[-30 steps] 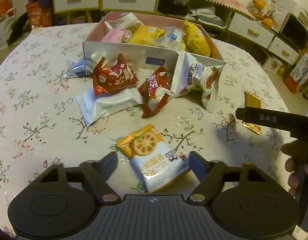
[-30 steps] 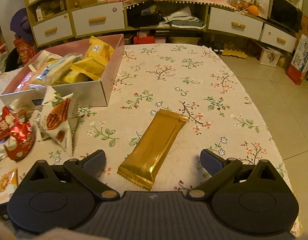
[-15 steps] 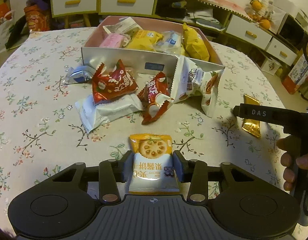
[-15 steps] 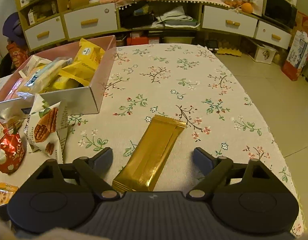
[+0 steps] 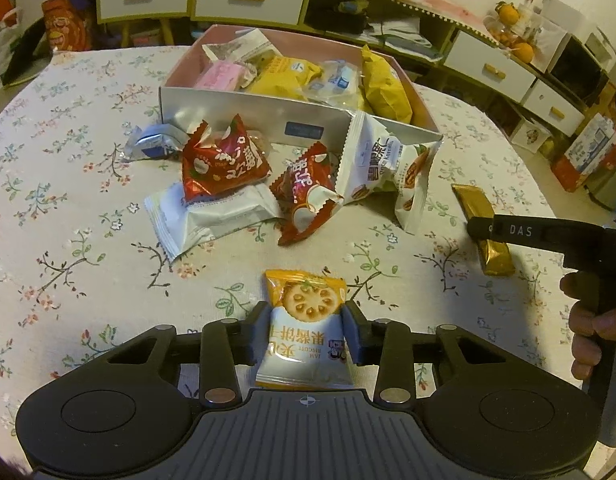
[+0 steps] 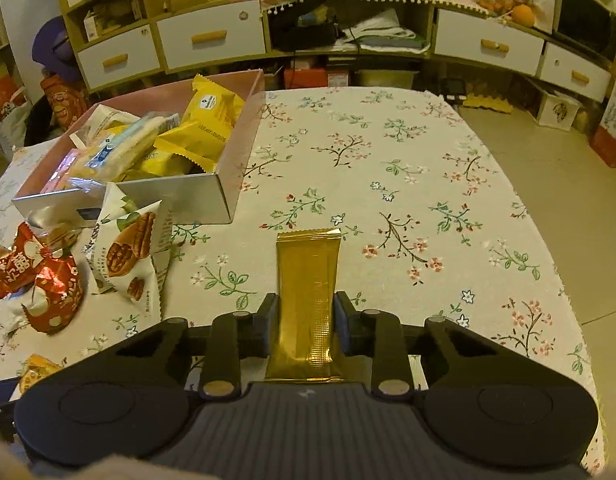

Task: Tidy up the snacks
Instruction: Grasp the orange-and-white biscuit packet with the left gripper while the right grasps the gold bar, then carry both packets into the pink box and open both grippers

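Both grippers have just been closing, each with a packet between its jaws. At the bottom centre of the left wrist view, the left gripper (image 5: 306, 330) is clamped on a biscuit packet (image 5: 304, 332), pads pressed against both its sides. At the bottom centre of the right wrist view, the right gripper (image 6: 306, 326) is clenched on a gold bar (image 6: 308, 296). Loose snacks are seen before the box (image 5: 244, 116), upper centre of the left view.
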Motion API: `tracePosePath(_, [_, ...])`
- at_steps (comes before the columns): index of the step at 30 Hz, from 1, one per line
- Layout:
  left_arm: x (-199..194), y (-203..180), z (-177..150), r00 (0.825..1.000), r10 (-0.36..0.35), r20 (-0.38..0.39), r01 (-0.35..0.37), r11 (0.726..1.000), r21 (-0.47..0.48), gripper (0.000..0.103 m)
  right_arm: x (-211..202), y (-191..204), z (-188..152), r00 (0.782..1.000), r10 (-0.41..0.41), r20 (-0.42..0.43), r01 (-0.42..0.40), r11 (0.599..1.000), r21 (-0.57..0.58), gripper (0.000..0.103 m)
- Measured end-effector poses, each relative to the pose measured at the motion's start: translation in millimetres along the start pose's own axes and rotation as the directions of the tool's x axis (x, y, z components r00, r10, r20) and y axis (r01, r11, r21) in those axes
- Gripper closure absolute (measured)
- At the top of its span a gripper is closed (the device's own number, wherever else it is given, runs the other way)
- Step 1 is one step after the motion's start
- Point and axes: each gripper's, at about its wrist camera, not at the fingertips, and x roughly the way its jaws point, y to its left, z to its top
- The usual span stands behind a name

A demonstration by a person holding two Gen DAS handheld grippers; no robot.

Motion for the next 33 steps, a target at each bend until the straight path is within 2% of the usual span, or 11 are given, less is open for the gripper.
tracePosePath(3, [-1,0,1,1.0,-0.007,-0.002,0.007,1.0,0.0,0.068,-1,0,1,1.0,0.008,-0.02,-0.008,1.0,0.009,0.077])
tracePosePath(9, [-5,1,6,1.0,-0.026,0.005,0.026,1.0,0.009,0.079,-6,2,3,0.998,0.035,-0.052,-0.034,0.999,0.024,0.077])
tracePosePath(14, [-4,4,8,0.999,-0.038,-0.011,0.038,0.999,-0.002,0.079,-10,5,4,0.997,0.05,-0.055,-0.049,0.998,0.029,0.077])
tracePosePath(19, [-2,7,9,0.997,-0.06,-0.038,0.06,0.998,0.0,0.074,-17,9,5,0.995,0.073,-0.062,-0.071,0.997,0.029,0.077])
tracePosePath(23, [-2,6,9,0.994,-0.071,-0.078,0.075,0.996,0.056,0.068,-22,15,4,0.992,0.096,-0.085,-0.094,0.995,0.023,0.077])
tracePosePath(27, [-4,3,9,0.991,-0.086,-0.099,0.096,0.99,0.099,0.055,-26,19,2,0.987,0.122,-0.102,-0.122,0.993,0.01,0.077])
tracePosePath(33, [0,-6,3,0.987,-0.09,-0.135,0.114,0.977,0.181,0.052,-31,27,0,0.98,0.156,-0.121,-0.157,0.988,-0.001,0.077])
